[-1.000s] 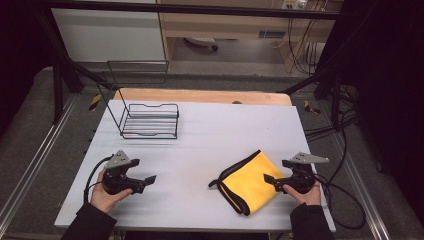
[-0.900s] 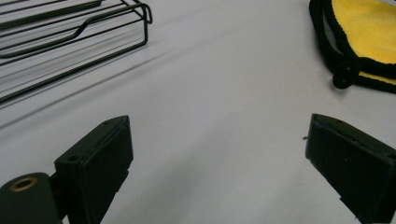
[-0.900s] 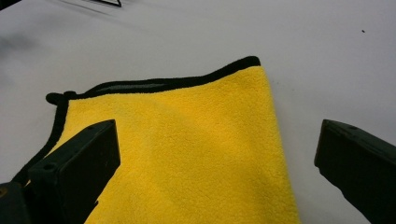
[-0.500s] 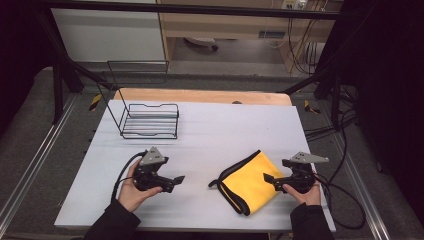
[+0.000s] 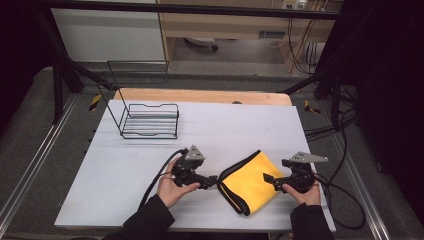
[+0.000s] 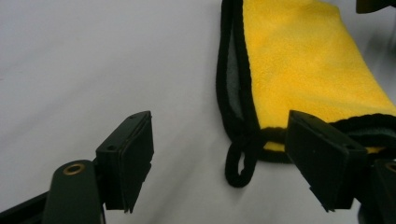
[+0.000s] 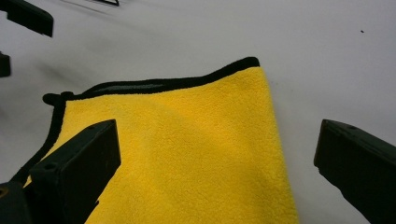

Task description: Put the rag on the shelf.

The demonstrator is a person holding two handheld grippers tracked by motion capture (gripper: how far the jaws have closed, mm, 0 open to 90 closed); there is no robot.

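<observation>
Two handheld grippers work a white table (image 5: 125, 170), notes running left to right. Far left, toward the back: a black wire rack (image 5: 149, 121), standing apart from everything else, untouched. Next, the left gripper (image 5: 214, 181), held low over the table with its tips at the left corner of the yellow cloth (image 5: 250, 182). Its jaws have just been closing but stand apart, nothing pinched; in the left gripper view the cloth's black hanging loop (image 6: 239, 163) and black-bound corner lie between them, with the right-hand jaw over the bottom hem. Whether that jaw touches the hem cannot be told. Cloth itself: folded, yellow with black edging and a grey underside showing at the fold, lying flat on the table near the front edge, between the two hands. Right of it, the right gripper (image 5: 267, 178), tips at the cloth's right edge, jaws spread wide and released; in the right gripper view (image 7: 215, 154) the yellow pile lies between the jaws, the left-hand one over the cloth and the right-hand one over bare table. Cables trail from both grippers toward the front of the table.
</observation>
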